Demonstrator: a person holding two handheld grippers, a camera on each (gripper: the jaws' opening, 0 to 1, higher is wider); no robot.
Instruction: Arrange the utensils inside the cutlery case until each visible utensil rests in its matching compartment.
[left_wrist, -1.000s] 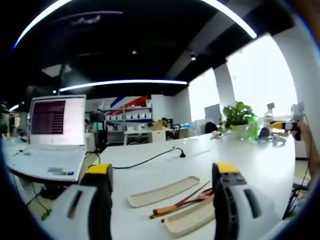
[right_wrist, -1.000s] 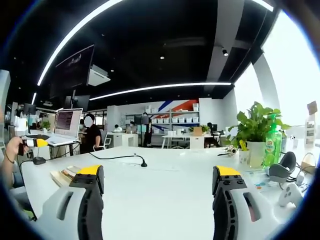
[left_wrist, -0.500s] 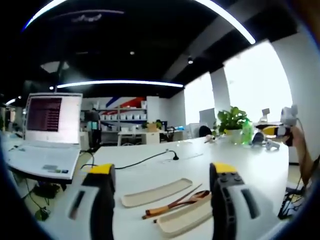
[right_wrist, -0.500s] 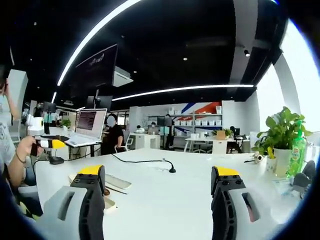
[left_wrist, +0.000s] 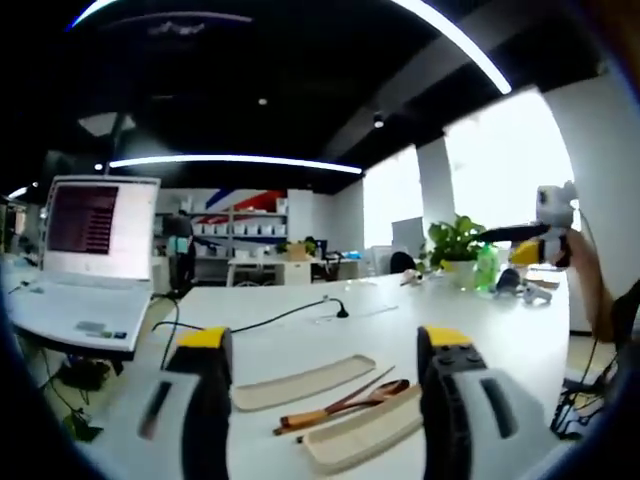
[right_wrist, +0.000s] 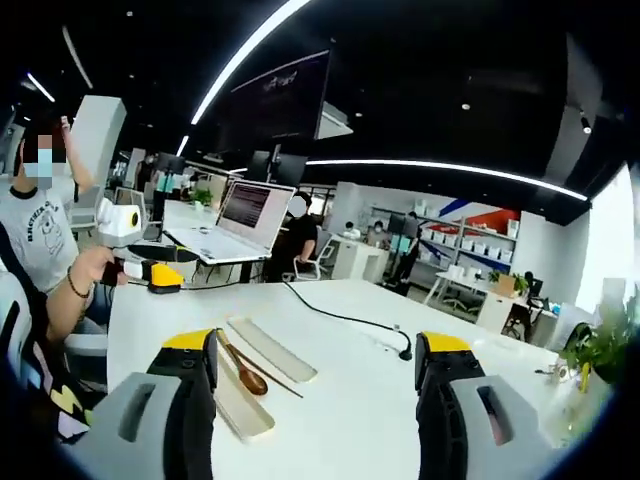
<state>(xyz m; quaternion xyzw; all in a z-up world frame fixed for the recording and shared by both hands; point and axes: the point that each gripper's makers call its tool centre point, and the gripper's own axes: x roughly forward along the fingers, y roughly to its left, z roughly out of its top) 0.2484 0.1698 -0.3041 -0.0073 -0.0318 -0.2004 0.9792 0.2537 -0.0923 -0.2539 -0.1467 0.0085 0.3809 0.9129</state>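
On the white table lie two long beige case pieces, one (left_wrist: 300, 383) farther off and one (left_wrist: 360, 440) nearer. A wooden spoon with chopsticks (left_wrist: 340, 405) rests between them, partly over the nearer piece. My left gripper (left_wrist: 325, 345) hangs open above and before them, jaws wide apart with nothing held. In the right gripper view the same case pieces (right_wrist: 272, 350) (right_wrist: 240, 405) and the spoon (right_wrist: 245, 372) lie just right of the left jaw. My right gripper (right_wrist: 315, 345) is open and holds nothing. The right gripper (left_wrist: 540, 240) shows far right in the left gripper view, and the left gripper (right_wrist: 140, 270) shows far left in the right gripper view.
An open laptop (left_wrist: 95, 260) stands at the table's left end, also seen as the laptop (right_wrist: 235, 225). A black cable (left_wrist: 270, 318) crosses the table (left_wrist: 400, 320). A potted plant (left_wrist: 455, 250) and a green bottle sit at the far right. A seated person (right_wrist: 40, 240) holds the left gripper.
The right gripper view has swung left, bringing the case pieces, spoon and laptop into view. The left gripper view has shifted slightly. The utensils lie as before.
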